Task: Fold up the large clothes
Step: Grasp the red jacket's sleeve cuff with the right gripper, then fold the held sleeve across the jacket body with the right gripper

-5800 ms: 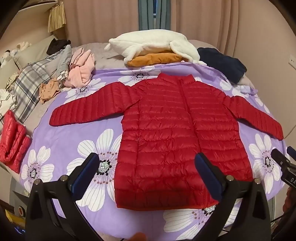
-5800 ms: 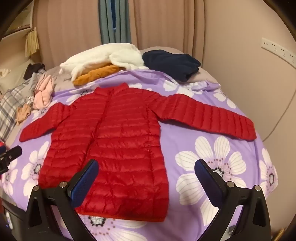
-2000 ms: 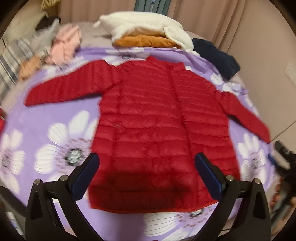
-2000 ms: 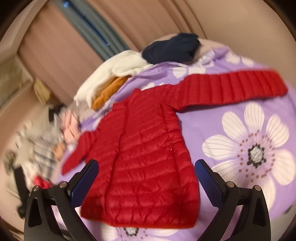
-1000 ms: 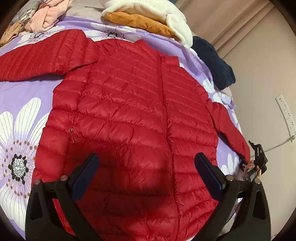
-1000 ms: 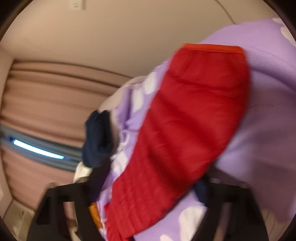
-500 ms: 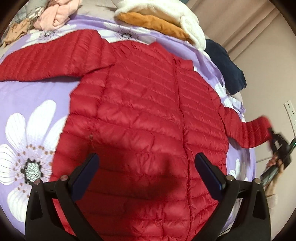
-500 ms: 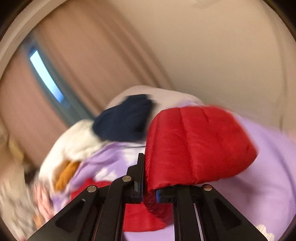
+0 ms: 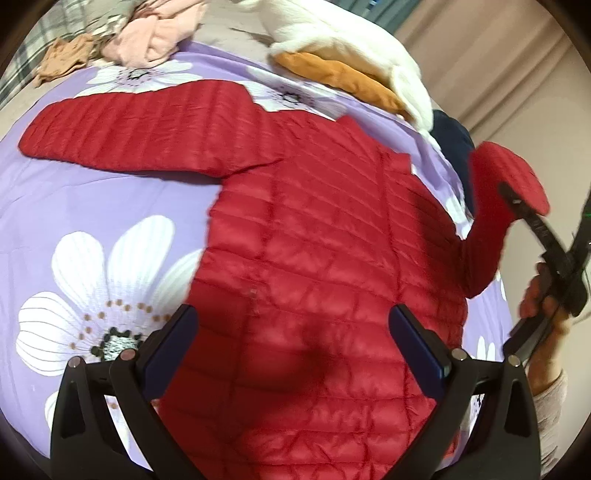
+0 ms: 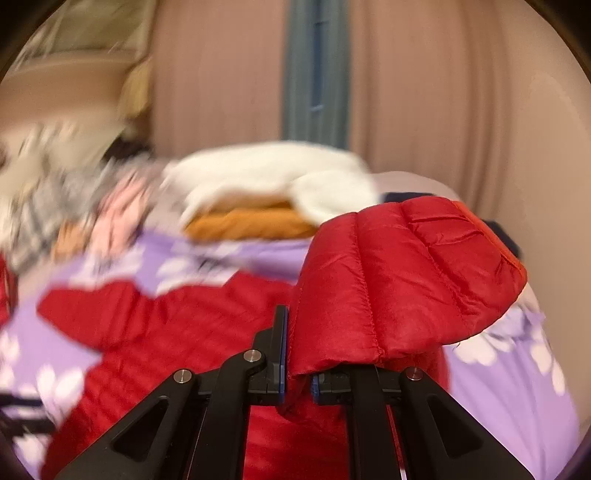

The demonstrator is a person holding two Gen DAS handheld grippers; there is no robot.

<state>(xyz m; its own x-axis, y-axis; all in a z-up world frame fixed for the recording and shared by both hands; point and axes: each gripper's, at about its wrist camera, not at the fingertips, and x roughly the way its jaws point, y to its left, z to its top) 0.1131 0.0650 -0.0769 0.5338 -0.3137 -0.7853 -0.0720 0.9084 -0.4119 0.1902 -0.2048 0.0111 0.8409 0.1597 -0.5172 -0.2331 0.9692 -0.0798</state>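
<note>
Out at the bed's right edge the right gripper [image 10: 297, 380] pinches the raised sleeve cuff [image 10: 402, 280], the red puffer jacket's [image 9: 317, 258] body lying leftward beneath the spread, empty left gripper [image 9: 295, 343]

Bed: your bed [image 9: 110, 206] wears a purple flowered cover.
Centre: red jacket [image 9: 314, 295] spread flat.
Far edge: white fleece [image 9: 343, 40] over orange garment [image 9: 343, 79], pink clothes [image 9: 155, 33], navy garment [image 9: 452, 140].

bare purple bedspread [image 9: 92, 206] at frame left is open to reach over; clothes pile [image 9: 343, 48] crowds the top edge, lifted sleeve [image 9: 506, 184] blocks the right.
</note>
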